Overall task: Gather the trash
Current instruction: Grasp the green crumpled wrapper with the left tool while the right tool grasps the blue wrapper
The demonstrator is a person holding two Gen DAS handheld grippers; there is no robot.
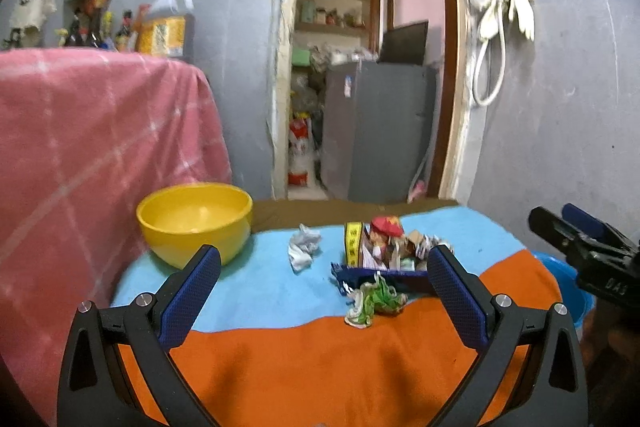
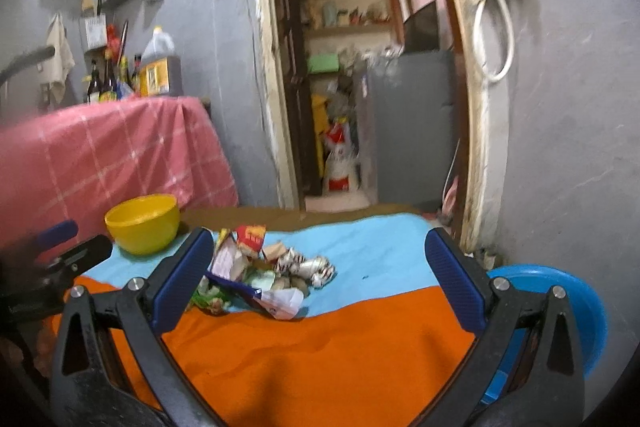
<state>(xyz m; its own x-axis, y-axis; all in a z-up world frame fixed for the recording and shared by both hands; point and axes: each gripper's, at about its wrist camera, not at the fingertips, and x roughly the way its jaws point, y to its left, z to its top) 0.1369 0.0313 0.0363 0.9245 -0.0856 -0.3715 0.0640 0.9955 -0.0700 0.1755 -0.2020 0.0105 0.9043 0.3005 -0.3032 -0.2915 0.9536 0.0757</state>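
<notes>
A pile of wrappers and crumpled paper (image 1: 386, 247) lies on the blue and orange cloth (image 1: 320, 359); it also shows in the right wrist view (image 2: 264, 267). A white crumpled paper (image 1: 304, 247) lies apart to its left, and a green and white wrapper (image 1: 372, 301) in front. A yellow bowl (image 1: 195, 221) stands at the back left, also in the right wrist view (image 2: 143, 223). My left gripper (image 1: 324, 287) is open and empty, short of the pile. My right gripper (image 2: 320, 267) is open and empty, with the pile by its left finger.
A pink checked cloth (image 1: 92, 147) covers a higher surface at left, with bottles (image 1: 166, 23) on top. A blue tub (image 2: 560, 315) stands off the table's right side. An open doorway (image 1: 360, 87) with a grey cabinet is behind.
</notes>
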